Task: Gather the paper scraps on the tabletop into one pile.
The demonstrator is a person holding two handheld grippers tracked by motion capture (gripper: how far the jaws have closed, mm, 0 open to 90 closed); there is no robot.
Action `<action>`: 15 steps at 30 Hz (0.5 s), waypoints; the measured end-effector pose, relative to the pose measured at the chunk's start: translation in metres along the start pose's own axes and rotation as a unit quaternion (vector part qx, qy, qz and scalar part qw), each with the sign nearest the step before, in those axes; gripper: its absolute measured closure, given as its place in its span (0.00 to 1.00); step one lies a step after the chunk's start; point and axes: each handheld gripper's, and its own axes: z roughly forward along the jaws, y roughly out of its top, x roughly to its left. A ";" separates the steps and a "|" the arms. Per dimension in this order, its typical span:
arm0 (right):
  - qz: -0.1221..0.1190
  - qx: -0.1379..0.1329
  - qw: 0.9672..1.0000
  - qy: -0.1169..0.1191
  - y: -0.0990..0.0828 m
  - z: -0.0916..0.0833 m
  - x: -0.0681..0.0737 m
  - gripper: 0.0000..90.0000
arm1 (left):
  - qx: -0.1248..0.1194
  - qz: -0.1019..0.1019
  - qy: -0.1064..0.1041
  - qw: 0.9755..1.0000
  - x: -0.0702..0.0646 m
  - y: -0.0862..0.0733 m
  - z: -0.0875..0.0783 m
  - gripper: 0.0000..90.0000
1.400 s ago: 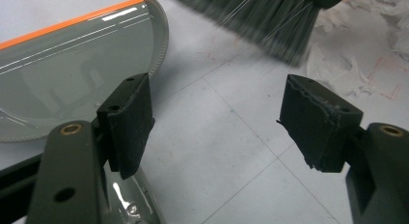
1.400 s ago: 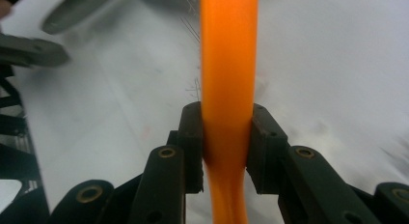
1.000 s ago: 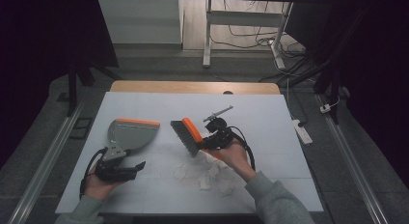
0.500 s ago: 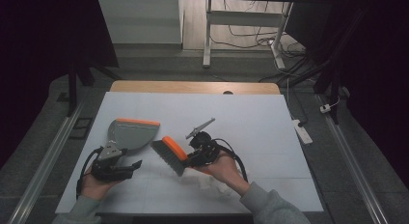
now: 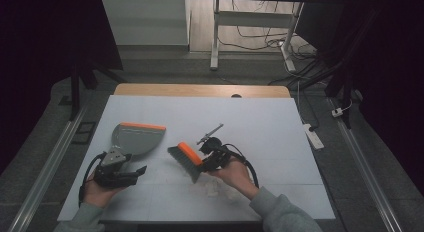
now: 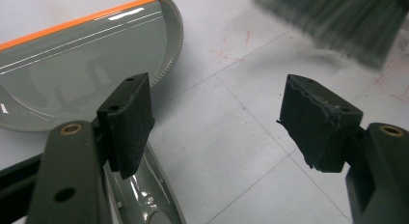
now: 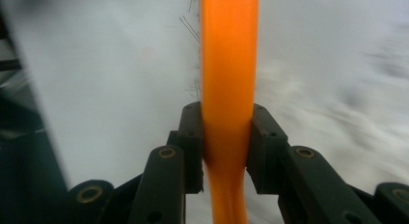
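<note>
Brush [image 5: 184, 161] swept nearer, clamped in right tool [image 7: 225, 142]

The dustpan [image 5: 135, 138] is grey with an orange strip along its front edge. The brush [image 5: 186, 160] has an orange back and handle and dark grey bristles. The left gripper [image 5: 131, 173] and the right gripper [image 5: 209, 159] are black, with brass-coloured rivets on their arms. The desk [image 5: 260, 127] has a pale grey-white top marked with thin lines and faint reddish smudges, with a light wooden edge at the far side.
</note>
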 end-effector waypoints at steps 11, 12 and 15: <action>0.004 -0.078 0.997 -0.011 -0.013 -0.059 -0.015 0.79 | 0.005 0.003 -0.001 1.000 -0.002 0.000 0.002 0.31; 0.006 -0.084 0.996 -0.011 -0.013 -0.064 -0.016 0.79 | 0.005 0.003 -0.001 1.000 -0.002 0.000 0.002 0.31; 0.007 -0.095 0.995 -0.016 -0.016 -0.077 -0.020 0.79 | 0.006 0.003 -0.002 1.000 -0.002 0.000 0.002 0.31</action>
